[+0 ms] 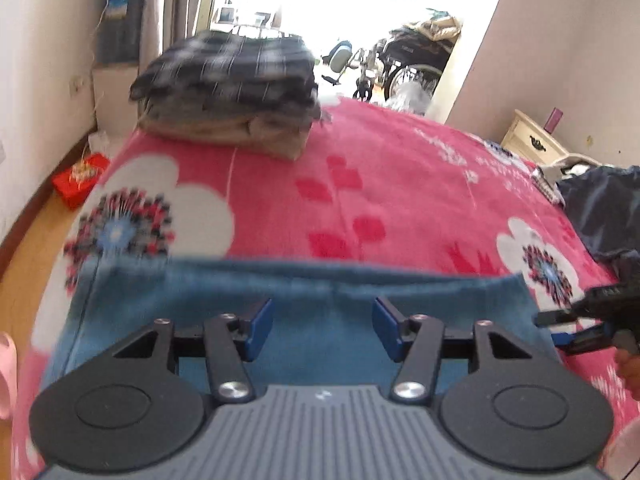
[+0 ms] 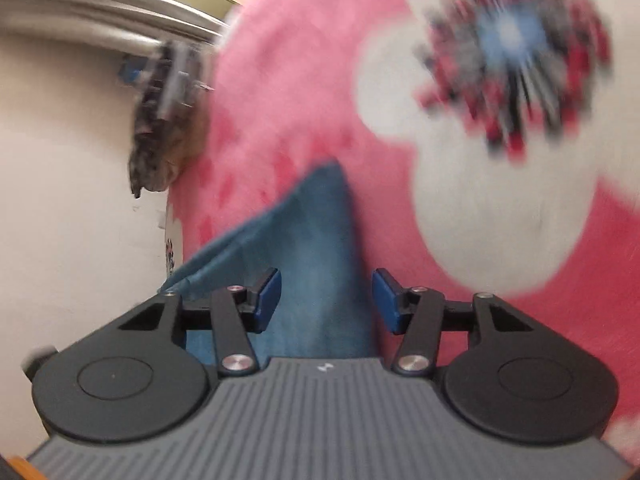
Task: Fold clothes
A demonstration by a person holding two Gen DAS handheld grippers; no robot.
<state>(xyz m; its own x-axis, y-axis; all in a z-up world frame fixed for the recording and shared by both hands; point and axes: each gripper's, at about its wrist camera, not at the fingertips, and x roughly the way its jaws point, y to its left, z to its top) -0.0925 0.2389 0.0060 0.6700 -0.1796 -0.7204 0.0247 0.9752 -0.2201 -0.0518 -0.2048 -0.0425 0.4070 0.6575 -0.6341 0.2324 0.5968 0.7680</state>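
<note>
A blue garment [image 1: 304,292] lies flat on the pink flowered bed cover [image 1: 380,184], its far edge straight. My left gripper [image 1: 322,326] is open just above its near part, with nothing between the blue pads. My right gripper [image 2: 326,300] is open over a corner of the same blue garment [image 2: 316,240]; that view is tilted and blurred. The right gripper also shows in the left wrist view [image 1: 560,326] at the garment's right edge.
A stack of folded clothes [image 1: 232,88] sits at the bed's far left. A dark garment [image 1: 604,208] lies at the right edge near a cream nightstand [image 1: 532,140]. A red box [image 1: 78,178] lies on the floor at left. A wheelchair [image 1: 412,64] stands beyond the doorway.
</note>
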